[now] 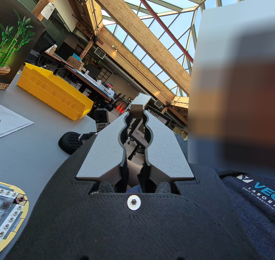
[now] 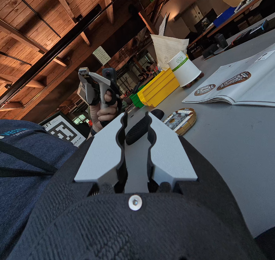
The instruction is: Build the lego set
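step: I inspected brick before placing | left claw (image 1: 136,113) pinched small tan brick (image 1: 136,109) aloft | right claw (image 2: 136,115) parted, empty | next: lower onto oval base (image 2: 181,120)

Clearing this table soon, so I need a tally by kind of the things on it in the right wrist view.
Yellow bins: 1
Green bins: 1
Paper cups: 1
Paper bags: 1
Instruction booklets: 1
Round lego builds: 1
Black pads: 1
Total: 7

Heavy timber beams (image 1: 134,33) carry a glass skylight (image 1: 168,21) letting in daylight. Dark plank ceiling (image 2: 37,21) looms elsewhere; cluttered worktables (image 1: 92,79) stand beyond the grey table (image 1: 37,148).
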